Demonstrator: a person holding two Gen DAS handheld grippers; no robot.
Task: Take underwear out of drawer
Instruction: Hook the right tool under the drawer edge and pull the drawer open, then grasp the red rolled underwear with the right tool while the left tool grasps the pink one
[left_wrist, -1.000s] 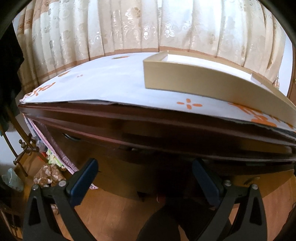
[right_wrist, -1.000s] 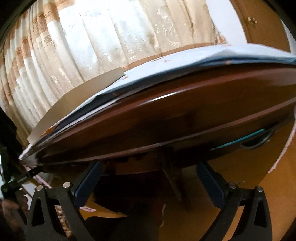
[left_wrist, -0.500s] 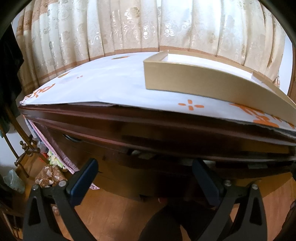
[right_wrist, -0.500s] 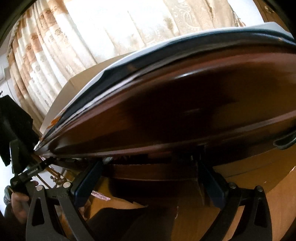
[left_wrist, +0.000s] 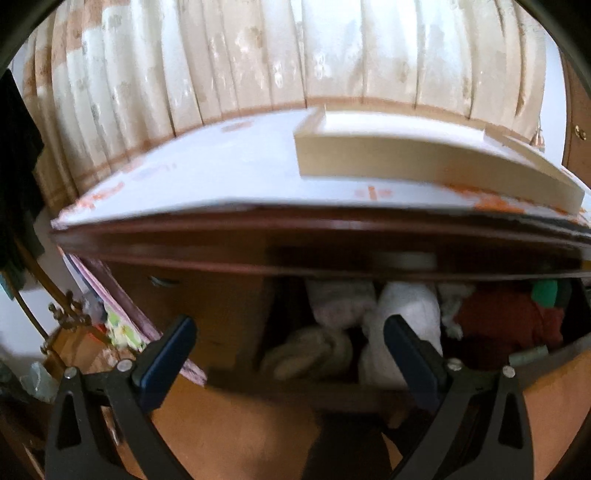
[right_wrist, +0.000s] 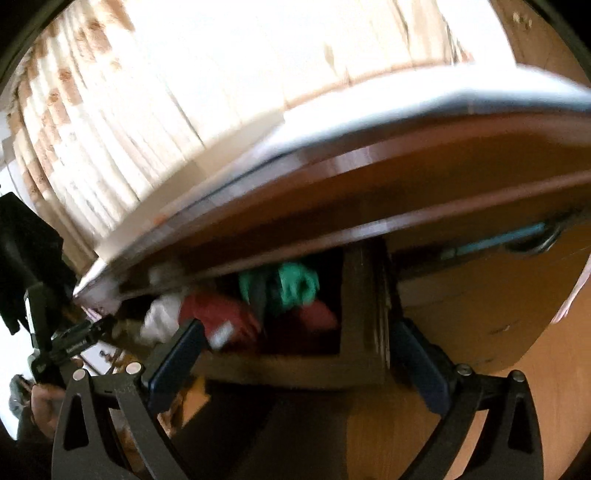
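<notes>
Under the dark wooden desktop (left_wrist: 332, 236), the drawer (right_wrist: 295, 365) stands pulled out, with the underwear (left_wrist: 402, 314) lying inside as white and pale rolled bundles beside red (right_wrist: 221, 314) and green (right_wrist: 295, 284) garments. The left gripper (left_wrist: 288, 339) hangs just before the drawer, fingers spread wide and holding nothing. The right gripper (right_wrist: 295, 354) straddles the drawer's front corner, likewise wide and bare; a flat cardboard box (left_wrist: 424, 162) rests on the paper-covered top.

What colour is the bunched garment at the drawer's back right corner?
Green garment, lying beside red cloth; it shows best in the right wrist view.
</notes>
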